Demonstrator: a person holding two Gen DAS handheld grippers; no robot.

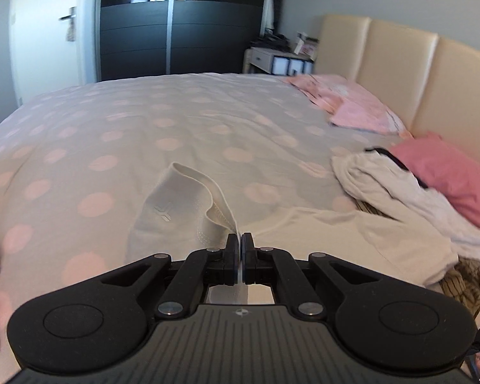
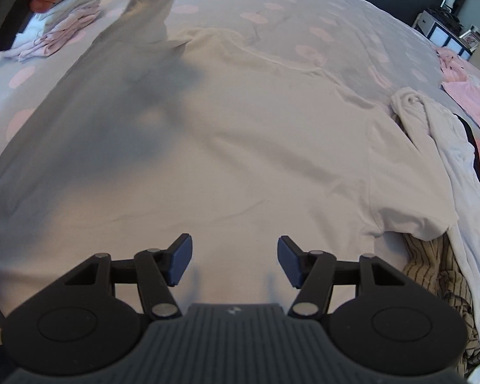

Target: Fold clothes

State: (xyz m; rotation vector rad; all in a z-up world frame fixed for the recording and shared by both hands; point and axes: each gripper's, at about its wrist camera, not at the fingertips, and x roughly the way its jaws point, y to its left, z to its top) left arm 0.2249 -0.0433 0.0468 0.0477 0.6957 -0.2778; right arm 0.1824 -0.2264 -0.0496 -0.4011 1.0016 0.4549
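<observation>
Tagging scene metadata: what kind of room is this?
A home bedroom, most likely: a bed with a polka-dot duvet and padded headboard, a dark wardrobe, and loose clothes piled on the bed.

Both wrist views look low and close across the bed (image 1: 144, 112), sharing the white T-shirt (image 2: 240, 160)

Open bedspread ahead of the left fingers, clutter off to the right of both

Beyond the left gripper (image 1: 240, 243), clamped on the white T-shirt (image 2: 240, 147), the spotted bedspread (image 1: 144, 121) lies bare up to the far edge. Right of its fingers sits a heap of white clothes (image 1: 384, 182) against a pink pillow (image 1: 457, 172). Between the spread fingers of the right gripper (image 2: 235, 264) the shirt lies flat; a striped garment (image 2: 432, 265) crowds the right, folded clothes (image 2: 64, 28) far left.
</observation>
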